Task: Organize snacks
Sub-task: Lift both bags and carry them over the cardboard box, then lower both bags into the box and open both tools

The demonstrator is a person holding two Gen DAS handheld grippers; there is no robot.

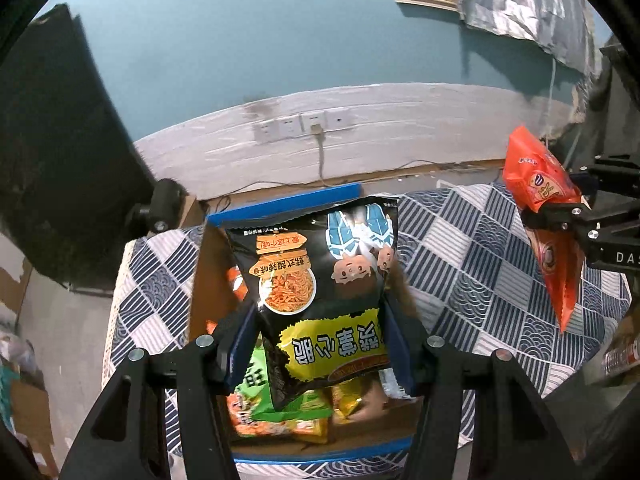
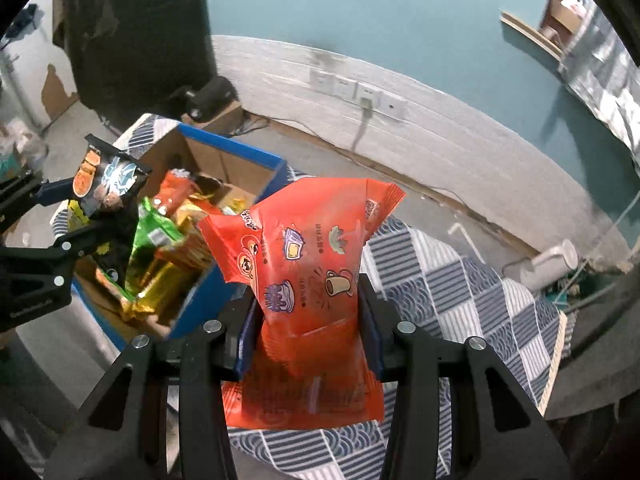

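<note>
Claws both clamped — left claw (image 1: 320,354) on black snack bag (image 1: 320,280), right claw (image 2: 308,332) on orange snack bag (image 2: 308,276).

Support surface: a table covered by a blue-and-white patchwork cloth (image 2: 460,280). Resting directly on the cloth, at its left part: an open cardboard box (image 2: 240,168) with blue outer walls, containing loose snack packets (image 2: 168,240). The remaining cloth shows bare.

A black snack bag (image 1: 320,280) with yellow lettering is hanging above the blue-edged cardboard box (image 2: 224,160), which is sitting on the checked cloth and holding green, yellow and orange packets (image 2: 168,248). An orange snack bag (image 2: 312,280) is hanging beside the box, over the cloth.
</note>
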